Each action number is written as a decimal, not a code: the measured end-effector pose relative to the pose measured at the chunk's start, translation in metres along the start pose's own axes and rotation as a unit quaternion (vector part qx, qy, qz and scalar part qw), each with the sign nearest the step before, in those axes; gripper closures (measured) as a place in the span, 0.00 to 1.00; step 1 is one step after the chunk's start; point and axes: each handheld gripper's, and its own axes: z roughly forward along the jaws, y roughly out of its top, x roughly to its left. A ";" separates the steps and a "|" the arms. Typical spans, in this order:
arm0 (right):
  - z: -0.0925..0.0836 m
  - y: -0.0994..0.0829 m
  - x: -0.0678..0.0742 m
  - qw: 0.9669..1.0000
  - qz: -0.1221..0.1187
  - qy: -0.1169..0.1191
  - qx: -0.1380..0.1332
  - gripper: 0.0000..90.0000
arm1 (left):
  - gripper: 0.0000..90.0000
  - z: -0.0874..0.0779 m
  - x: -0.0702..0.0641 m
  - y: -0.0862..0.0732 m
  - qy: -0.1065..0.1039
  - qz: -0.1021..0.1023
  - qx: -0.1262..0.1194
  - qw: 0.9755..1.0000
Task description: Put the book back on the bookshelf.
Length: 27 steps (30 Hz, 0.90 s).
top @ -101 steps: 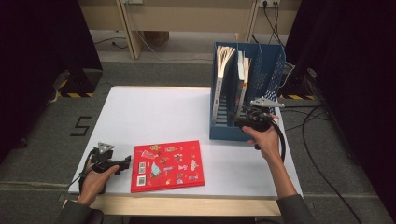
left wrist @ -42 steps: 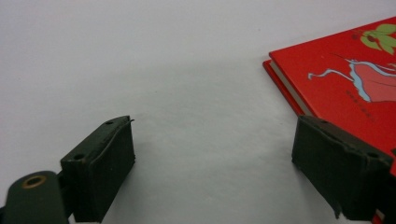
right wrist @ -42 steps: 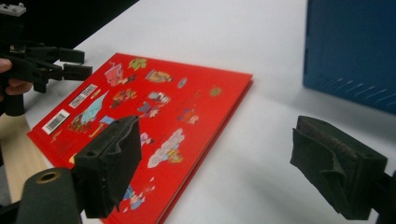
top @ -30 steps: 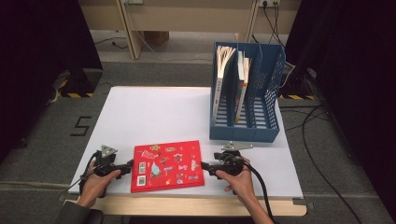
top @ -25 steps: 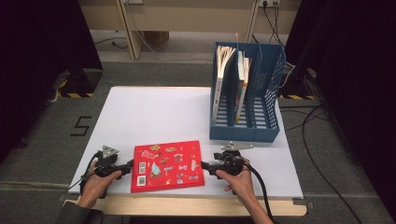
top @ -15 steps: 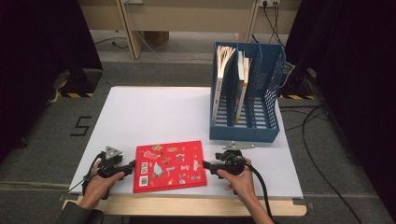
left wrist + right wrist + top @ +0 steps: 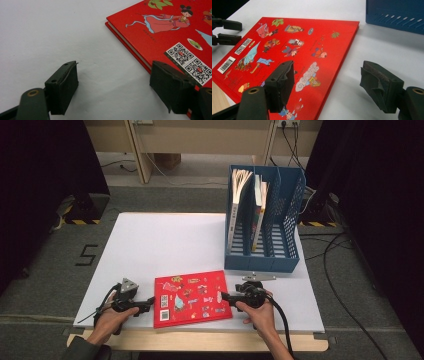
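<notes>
A red picture book (image 7: 191, 298) lies flat near the front edge of the white table (image 7: 170, 240). My left gripper (image 7: 147, 303) is at the book's left edge, low on the table. Its jaws have just been opening and stand open (image 7: 115, 85); one jaw is beside the book's edge (image 7: 170, 32), with mostly bare table between them. My right gripper (image 7: 223, 296) is at the book's right edge. Its jaws (image 7: 334, 85) have closed a little but remain open, one over the cover (image 7: 287, 45), one over the table, straddling that edge.
A blue file rack (image 7: 262, 262) stands at the table's back right, just behind my right hand, with two books (image 7: 235, 205) upright in its left slots. The rack's base (image 7: 397, 15) sits close beyond the red book. White table stretches left and back.
My right hand came from the blue rack down to the book's right edge. The book has slid slightly to the right, and my left gripper followed it.
</notes>
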 end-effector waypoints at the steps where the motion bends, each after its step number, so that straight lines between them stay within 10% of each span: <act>1: 0.001 0.000 0.000 1.000 0.000 0.000 0.000 0.31 | 0.24 0.000 0.000 0.000 0.000 0.003 0.000 1.000; 27: 0.025 -0.006 0.023 1.000 0.012 -0.004 0.015 0.24 | 0.22 -0.003 -0.002 -0.003 -0.002 0.014 0.002 1.000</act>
